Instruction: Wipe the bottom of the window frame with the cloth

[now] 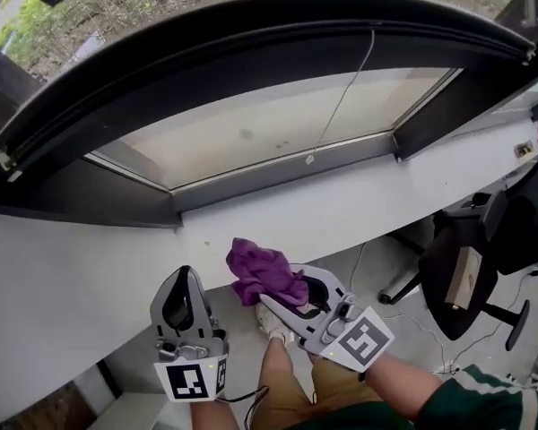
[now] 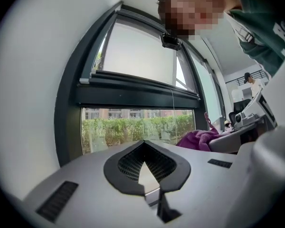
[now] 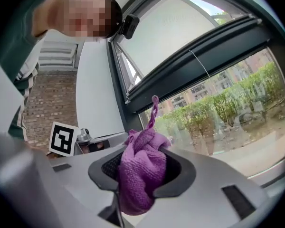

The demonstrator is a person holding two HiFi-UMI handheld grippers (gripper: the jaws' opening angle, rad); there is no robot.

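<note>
A purple cloth [image 1: 263, 274] is bunched between the jaws of my right gripper [image 1: 287, 288], which is shut on it; in the right gripper view the cloth [image 3: 140, 169] fills the gap and a loose corner sticks up. The gripper holds it in front of the white wall, below the window frame's bottom rail [image 1: 282, 172] and apart from it. My left gripper [image 1: 185, 276] is beside it on the left, lower down, its jaws shut with nothing between them [image 2: 145, 171]. The cloth [image 2: 198, 139] also shows at the right of the left gripper view.
A thin cord [image 1: 342, 104] hangs down across the pane to the rail. The white wall [image 1: 90, 267] runs below the dark frame. A black office chair [image 1: 462, 276] stands on the floor at the right. My legs and shoes [image 1: 274, 328] are under the grippers.
</note>
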